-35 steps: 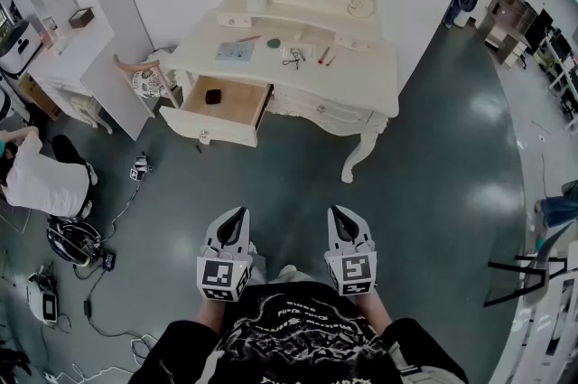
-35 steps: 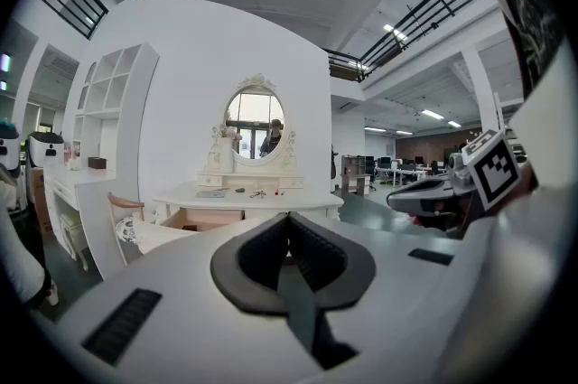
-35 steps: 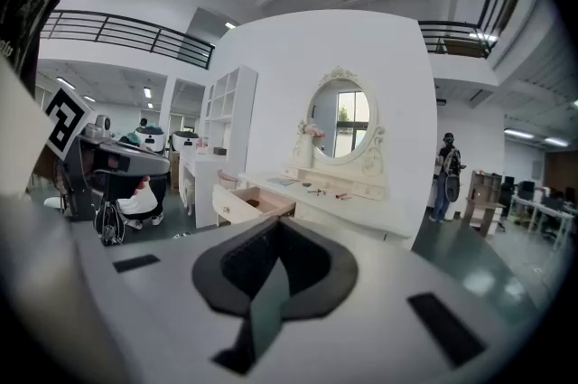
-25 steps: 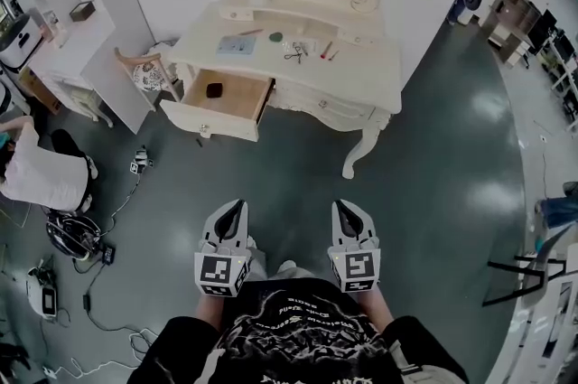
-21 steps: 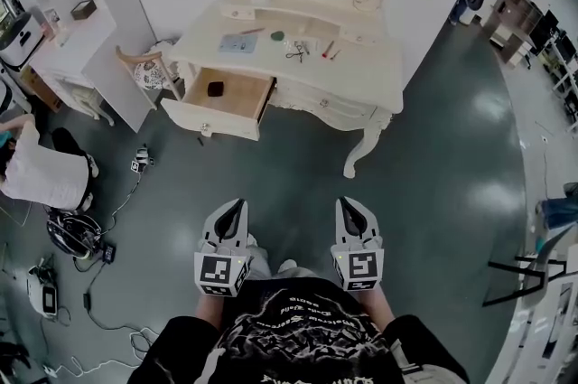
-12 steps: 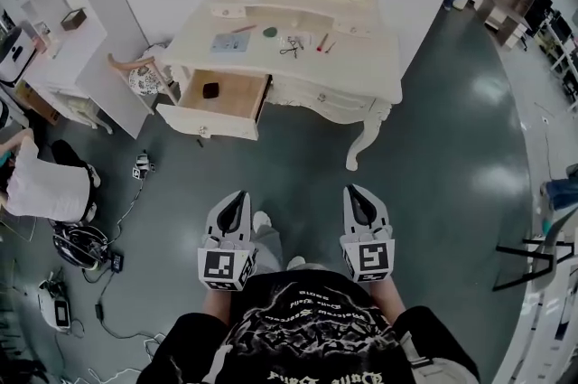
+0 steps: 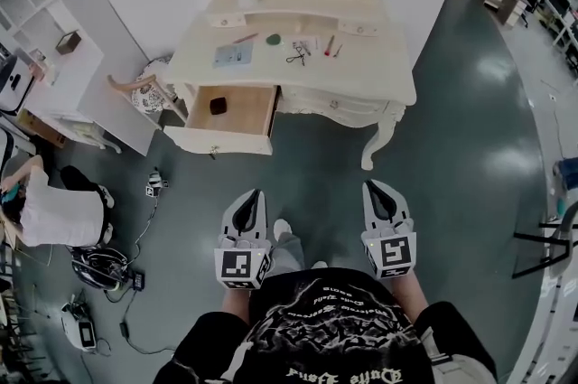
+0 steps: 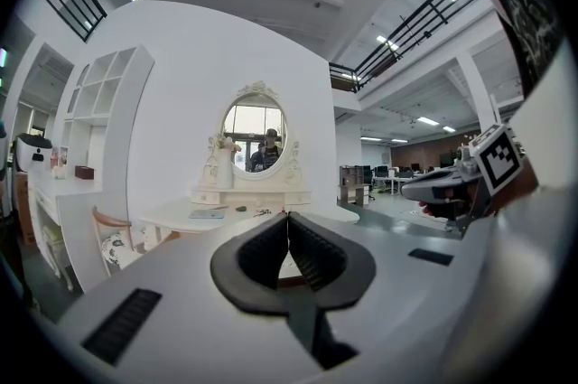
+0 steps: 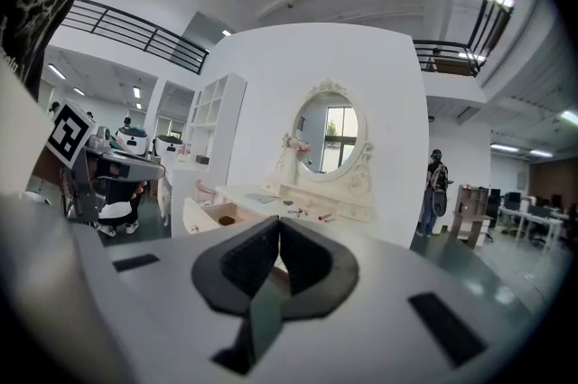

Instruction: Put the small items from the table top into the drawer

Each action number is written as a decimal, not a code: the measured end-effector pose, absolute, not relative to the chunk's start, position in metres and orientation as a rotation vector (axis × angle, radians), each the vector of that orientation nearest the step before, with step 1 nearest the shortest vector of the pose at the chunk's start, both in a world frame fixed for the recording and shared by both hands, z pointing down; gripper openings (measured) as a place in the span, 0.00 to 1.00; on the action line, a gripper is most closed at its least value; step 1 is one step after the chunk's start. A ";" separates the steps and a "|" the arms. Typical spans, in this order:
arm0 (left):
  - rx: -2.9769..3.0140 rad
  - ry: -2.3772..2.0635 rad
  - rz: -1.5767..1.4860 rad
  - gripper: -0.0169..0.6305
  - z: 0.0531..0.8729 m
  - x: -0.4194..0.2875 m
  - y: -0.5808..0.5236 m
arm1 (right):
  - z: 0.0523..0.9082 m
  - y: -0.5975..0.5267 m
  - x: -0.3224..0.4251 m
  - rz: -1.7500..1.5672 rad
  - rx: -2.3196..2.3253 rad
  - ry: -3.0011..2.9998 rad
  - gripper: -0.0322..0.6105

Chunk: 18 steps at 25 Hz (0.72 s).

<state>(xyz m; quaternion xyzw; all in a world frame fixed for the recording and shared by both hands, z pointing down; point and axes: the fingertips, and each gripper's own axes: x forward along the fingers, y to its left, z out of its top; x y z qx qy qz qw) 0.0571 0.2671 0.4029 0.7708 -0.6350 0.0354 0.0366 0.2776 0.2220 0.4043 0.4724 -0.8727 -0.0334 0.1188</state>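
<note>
Head view shows the left tool (image 7: pixel 254 195) and right tool (image 7: pixel 373 189) closed on nothing, far from the scissors (image 7: pixel 296 57) (likely light, stiff, thin: pinch them at the pivot).

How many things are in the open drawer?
1: a small dark item, left of the middle in the drawer. The table top may hide more at the back.

The floor (image 7: pixel 452 147) looked dark, glossy and smooth, with light patches shining off it. I read the dressing table (image 7: pixel 361 75) as cream-painted and satin-smooth, and its drawer (image 7: pixel 248 109) as bare wood inside. The left gripper (image 7: pixel 252 201) and right gripper (image 7: pixel 375 195) had matt white plastic shells and black ribbed pads (image 8: pixel 314 252).
</note>
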 end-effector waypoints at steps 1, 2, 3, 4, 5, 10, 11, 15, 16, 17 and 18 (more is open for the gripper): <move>2.374 -1.942 0.121 0.05 0.403 0.054 0.261 | 0.406 0.217 0.273 -0.086 1.380 -2.556 0.07; 2.379 -1.935 0.128 0.05 0.404 0.052 0.255 | 0.409 0.212 0.269 -0.076 1.378 -2.556 0.07; 2.382 -1.929 0.132 0.05 0.405 0.049 0.249 | 0.411 0.207 0.265 -0.069 1.375 -2.554 0.07; 2.382 -1.924 0.134 0.05 0.406 0.045 0.243 | 0.414 0.202 0.261 -0.063 1.375 -2.552 0.07; 2.381 -1.920 0.136 0.05 0.407 0.041 0.237 | 0.415 0.197 0.256 -0.056 1.377 -2.553 0.07; 2.379 -1.899 0.144 0.05 0.410 0.020 0.206 | 0.419 0.169 0.239 -0.023 1.392 -2.541 0.07; 2.381 -1.896 0.144 0.05 0.411 0.017 0.199 | 0.419 0.162 0.237 -0.022 1.394 -2.535 0.07; 2.388 -1.872 0.149 0.05 0.419 0.000 0.171 | 0.423 0.142 0.227 0.001 1.424 -2.503 0.07; 2.386 -1.865 0.140 0.05 0.420 -0.006 0.164 | 0.424 0.137 0.223 0.006 1.434 -2.496 0.07; 2.385 -1.857 0.130 0.05 0.421 -0.011 0.158 | 0.424 0.132 0.219 0.007 1.443 -2.489 0.07; 2.387 -1.850 0.123 0.05 0.421 -0.016 0.152 | 0.423 0.126 0.216 0.004 1.452 -2.482 0.07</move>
